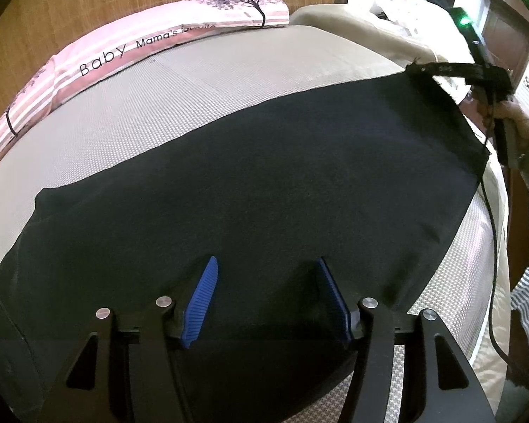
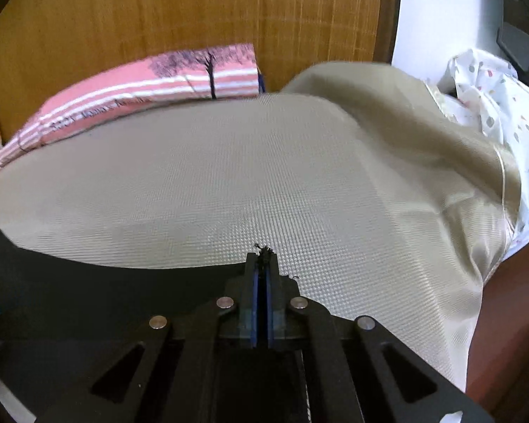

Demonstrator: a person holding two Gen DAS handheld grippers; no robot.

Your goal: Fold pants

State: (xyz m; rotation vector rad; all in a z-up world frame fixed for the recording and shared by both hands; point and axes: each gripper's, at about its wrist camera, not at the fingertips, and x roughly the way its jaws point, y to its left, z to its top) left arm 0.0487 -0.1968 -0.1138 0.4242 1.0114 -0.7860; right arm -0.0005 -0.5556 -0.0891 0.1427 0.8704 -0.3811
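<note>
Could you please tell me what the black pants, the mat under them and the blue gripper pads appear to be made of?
Black pants: matte woven cloth, probably cotton blend; frayed threads show at the pinched corner. Mat: beige woven mesh, likely synthetic; regular grid texture, faint sheen. Left gripper pads: blue ribbed rubber or soft plastic, judging by the fine ridges.
</note>
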